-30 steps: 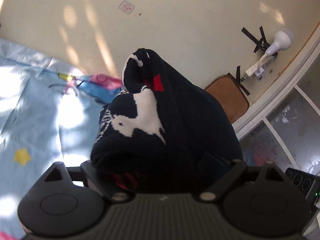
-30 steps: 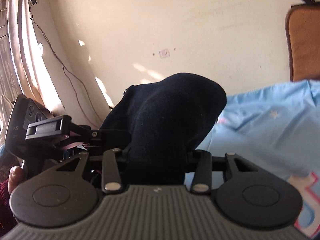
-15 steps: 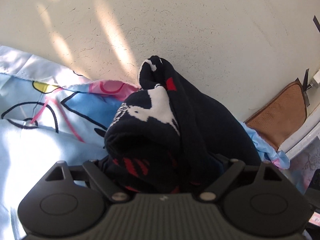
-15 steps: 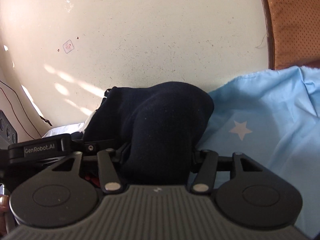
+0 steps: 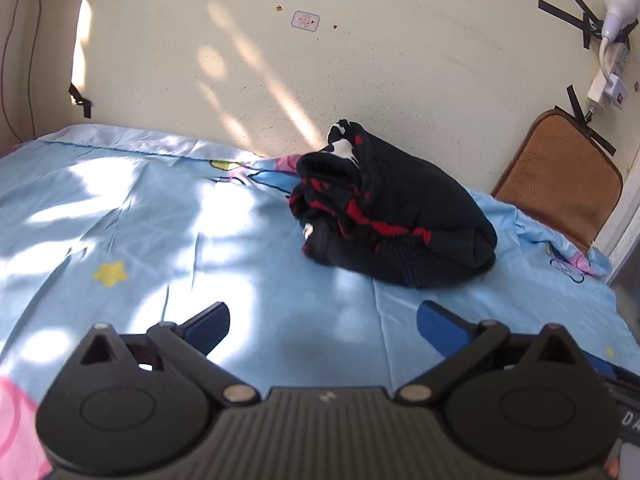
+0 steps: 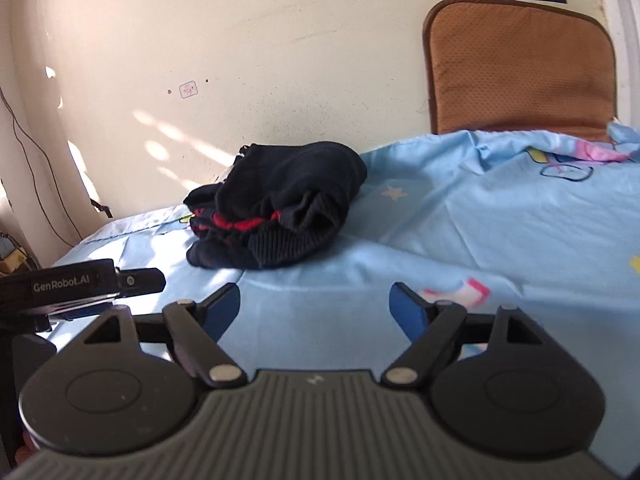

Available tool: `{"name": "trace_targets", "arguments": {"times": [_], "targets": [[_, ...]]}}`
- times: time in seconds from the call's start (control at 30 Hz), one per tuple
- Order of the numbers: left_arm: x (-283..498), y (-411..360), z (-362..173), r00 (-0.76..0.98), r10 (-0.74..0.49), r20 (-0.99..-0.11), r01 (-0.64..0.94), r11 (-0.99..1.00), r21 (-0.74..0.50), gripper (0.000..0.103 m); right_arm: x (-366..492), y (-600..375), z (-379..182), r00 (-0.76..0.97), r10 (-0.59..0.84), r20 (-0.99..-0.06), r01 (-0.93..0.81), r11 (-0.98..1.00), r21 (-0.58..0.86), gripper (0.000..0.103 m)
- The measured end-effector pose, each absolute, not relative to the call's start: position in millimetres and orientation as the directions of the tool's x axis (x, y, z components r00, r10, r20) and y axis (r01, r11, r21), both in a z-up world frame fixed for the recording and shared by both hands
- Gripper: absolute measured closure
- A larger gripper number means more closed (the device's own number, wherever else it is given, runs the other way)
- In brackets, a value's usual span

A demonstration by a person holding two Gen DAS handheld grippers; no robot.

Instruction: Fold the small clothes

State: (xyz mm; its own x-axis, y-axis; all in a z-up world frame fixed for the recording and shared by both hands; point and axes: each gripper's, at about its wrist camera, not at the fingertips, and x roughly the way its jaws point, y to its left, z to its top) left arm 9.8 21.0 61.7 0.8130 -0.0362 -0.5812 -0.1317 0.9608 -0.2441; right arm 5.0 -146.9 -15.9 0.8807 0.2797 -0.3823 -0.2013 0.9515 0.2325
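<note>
Sunlit blue sheet (image 5: 168,224), printed with stars and pink cartoon figures, covers the bed and fills the lower half of both wrist views, dappled with bright patches.

Nearest, at the bottom of the left wrist view, the left gripper (image 5: 322,322) stands with its blue-padded jaws spread wide and only bare sheet between them. A second ago those jaws were packed with dark knit; they have just been opening, and now they hold nothing. The right gripper (image 6: 316,308) tells the same story at the bottom of its own view: its jaws have just been opening too, they are apart, and nothing lies between them. At the left edge of that view a black bar of the other tool pokes in.

Beyond both tongs, well apart from them, the dark sweater (image 5: 394,220) now sits on the sheet as 1 rounded bundle, right of centre in the left view and left of centre in the right view (image 6: 276,204). Red stripes and a bit of white pattern show in its folds.

Farther back rises the cream wall (image 5: 360,60), and at the far right a brown cushion (image 6: 520,76) leans against it.

My reading: this piece has been set down and released, so its fold looks finished, though lumpy rather than flat.
</note>
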Motion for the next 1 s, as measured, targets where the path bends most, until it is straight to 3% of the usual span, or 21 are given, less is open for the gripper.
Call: {"name": "trace_targets", "arguments": {"times": [0.2,0.57,1.0], "targets": [[-42.7,-22.9,60.4,0.838,0.070,-0.541,-0.120,0.991,-0.059,0.000,-48.9,-154.7,-31.1,0.871,0.263,-0.416,-0.184,0.958,0.221,0.017],[-71.7,-46.8,46.2,0.807,0.112,-0.579,-0.117,0.993,0.028,0.000,-76.7,-155.5,-44.3,0.880,0.232,-0.414,-0.158,0.966,0.204,0.016],[-67.7,-32.8,40.4,0.779,0.116,-0.616,-0.176,0.984,-0.038,0.000,-75.0,-163.1,-50.8,0.874,0.255,-0.415,-0.147,0.951,0.273,0.015]]}}
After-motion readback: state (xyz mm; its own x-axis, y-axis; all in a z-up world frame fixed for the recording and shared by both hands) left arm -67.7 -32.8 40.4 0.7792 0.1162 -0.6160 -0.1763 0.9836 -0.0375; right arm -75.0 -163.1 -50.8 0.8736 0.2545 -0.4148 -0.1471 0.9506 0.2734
